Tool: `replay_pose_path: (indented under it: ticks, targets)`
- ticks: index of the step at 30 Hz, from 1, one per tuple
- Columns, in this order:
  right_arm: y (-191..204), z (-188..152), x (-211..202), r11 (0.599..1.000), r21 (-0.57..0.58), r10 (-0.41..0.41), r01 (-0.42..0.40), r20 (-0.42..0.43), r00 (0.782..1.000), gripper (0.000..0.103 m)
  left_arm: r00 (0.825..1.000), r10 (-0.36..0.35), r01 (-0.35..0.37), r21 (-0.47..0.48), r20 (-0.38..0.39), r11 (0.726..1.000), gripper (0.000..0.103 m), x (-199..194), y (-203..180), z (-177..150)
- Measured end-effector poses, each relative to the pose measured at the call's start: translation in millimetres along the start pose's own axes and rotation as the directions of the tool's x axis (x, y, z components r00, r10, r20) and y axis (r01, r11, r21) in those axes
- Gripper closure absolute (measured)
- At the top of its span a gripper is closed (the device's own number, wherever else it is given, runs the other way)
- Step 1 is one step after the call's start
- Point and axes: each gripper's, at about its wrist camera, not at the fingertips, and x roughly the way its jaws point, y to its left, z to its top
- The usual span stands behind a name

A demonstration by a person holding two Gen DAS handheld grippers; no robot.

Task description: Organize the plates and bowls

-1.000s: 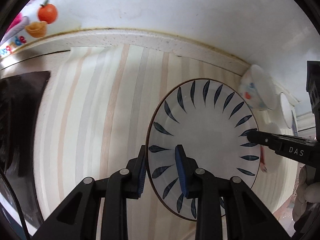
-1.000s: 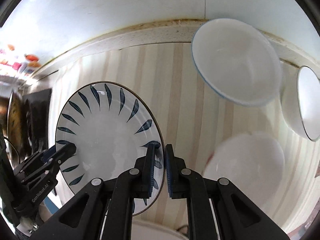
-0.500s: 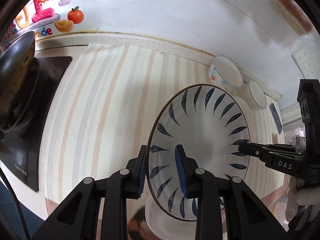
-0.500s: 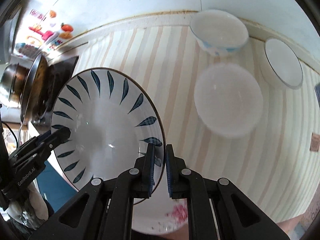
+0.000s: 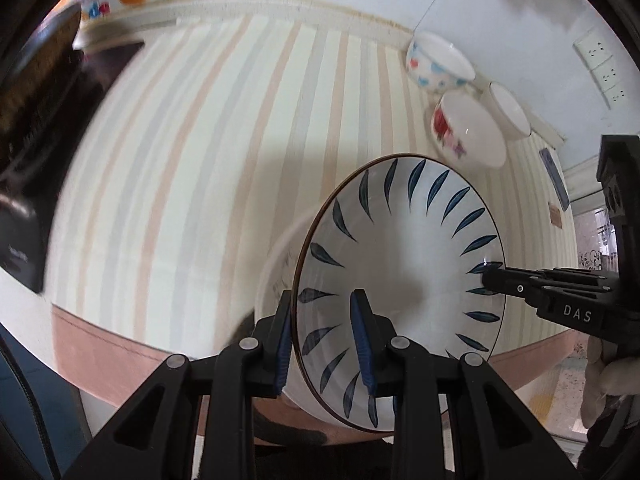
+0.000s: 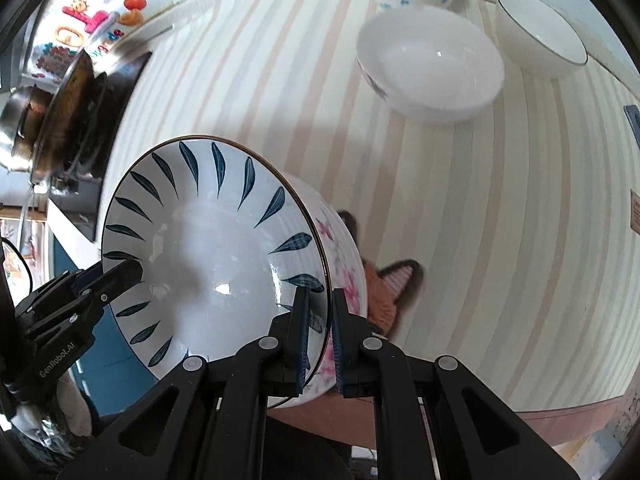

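We hold the plate (image 5: 404,276) by opposite rims: left gripper (image 5: 326,344) and right gripper (image 6: 319,332) both closed on it, low in the frame above a floral plate (image 6: 344,280). We should lower it level and release both together.

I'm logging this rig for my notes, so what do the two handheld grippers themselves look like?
Both are matte black with angular, cut-out frames, silver screws and ribbed blue finger pads. The left gripper reads "GenRobot.AI" on its side, the right gripper reads "DAS". A black cable runs beside the left one.
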Motion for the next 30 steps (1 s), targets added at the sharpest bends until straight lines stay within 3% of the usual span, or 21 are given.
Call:
replay_pose_path:
  ticks: [10, 30]
  targets:
    - [-5, -10, 28, 0.999, -0.029, -0.021, 0.020, -0.033, 0.999, 0.091, 0.998, 0.058, -0.058, -0.002, -0.020, 0.998, 0.078, 23, -1, -4]
    - [0, -7, 34, 0.998, -0.064, -0.014, 0.013, -0.013, 1.000, 0.092, 0.994, 0.109, -0.110, -0.032, -0.023, 0.993, 0.078, 39, 0, -7]
